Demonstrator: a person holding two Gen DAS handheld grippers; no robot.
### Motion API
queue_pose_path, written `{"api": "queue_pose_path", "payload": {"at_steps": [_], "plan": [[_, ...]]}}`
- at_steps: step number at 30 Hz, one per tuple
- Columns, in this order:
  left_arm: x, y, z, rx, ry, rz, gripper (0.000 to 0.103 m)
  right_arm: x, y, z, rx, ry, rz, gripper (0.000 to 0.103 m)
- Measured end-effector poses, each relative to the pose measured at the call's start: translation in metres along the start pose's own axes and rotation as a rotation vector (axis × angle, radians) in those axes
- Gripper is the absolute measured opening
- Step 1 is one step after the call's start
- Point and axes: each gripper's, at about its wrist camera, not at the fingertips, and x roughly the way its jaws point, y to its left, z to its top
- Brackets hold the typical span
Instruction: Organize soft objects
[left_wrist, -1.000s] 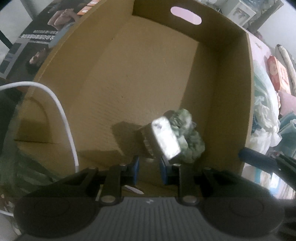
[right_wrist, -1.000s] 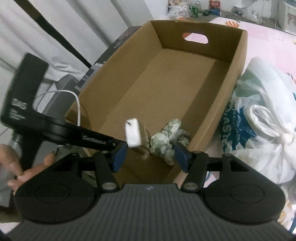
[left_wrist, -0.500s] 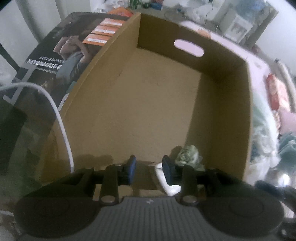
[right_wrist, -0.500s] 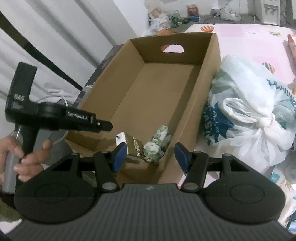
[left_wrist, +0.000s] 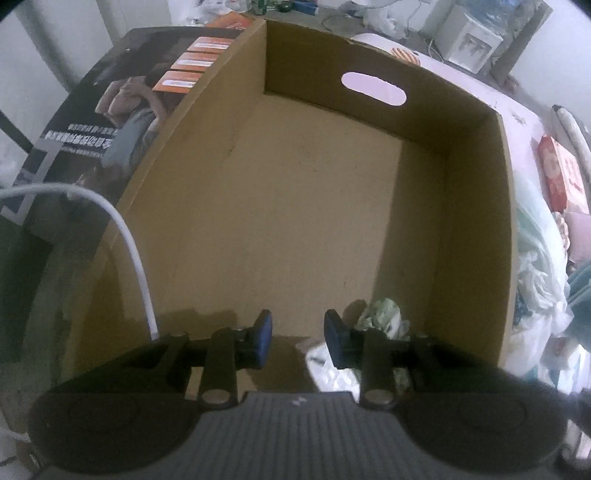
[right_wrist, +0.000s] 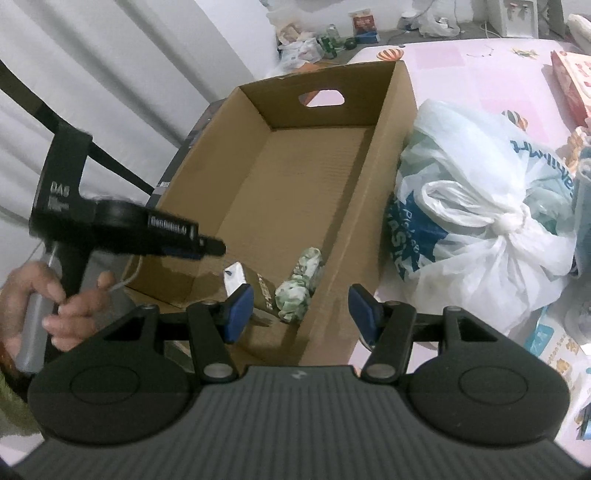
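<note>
Both grippers spread and holding nothing. Left gripper (left_wrist: 297, 335) parked over the near end of the box (left_wrist: 476, 236), blue pads (left_wrist: 263, 330) apart with bare cardboard floor showing between them. Same gripper visible from the right wrist view, sticking out over the box's near left corner, gripped by a hand (right_wrist: 48, 295) down at the left edge.

Right gripper (right_wrist: 301, 312) hanging just outside the near end of the box, jaws wide. Left pad over the box interior, right pad past the side wall, above the pink sheet (right_wrist: 480, 66).

Green cloth (right_wrist: 301, 280), rolled up and floral-looking, lying on the box floor right ahead of the right gripper, tucked against the right wall. From the left wrist view, same cloth (left_wrist: 380, 314) peeking out just beyond the right pad. Brown pack (right_wrist: 255, 286) with a white end touching the cloth on its left side, partly hidden behind the right gripper's left pad. Rest of the box floor bare.

Off to the right of the right gripper: knotted white plastic bag (right_wrist: 480, 221) with blue print, pressed up against the outside of the box wall. White cable (left_wrist: 125, 236) looping down left of the left gripper.
</note>
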Motion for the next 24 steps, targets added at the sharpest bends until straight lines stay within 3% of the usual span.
{"api": "queue_pose_path", "payload": {"at_steps": [3, 7, 15, 24], "plan": [[0.014, -0.011, 0.003, 0.046, 0.035, -0.029, 0.032, 0.0, -0.002, -0.003, 0.007, 0.0, -0.001, 0.057], [0.035, -0.014, -0.01, 0.055, 0.152, 0.008, 0.032, -0.001, -0.001, -0.007, 0.017, 0.001, -0.001, 0.057], [0.037, 0.007, -0.033, 0.065, 0.2, 0.091, 0.032, -0.002, -0.004, -0.01, 0.031, -0.003, 0.003, 0.057], [0.058, 0.002, -0.022, 0.059, 0.23, 0.063, 0.041, -0.004, -0.009, -0.015, 0.042, -0.006, 0.001, 0.057]]}}
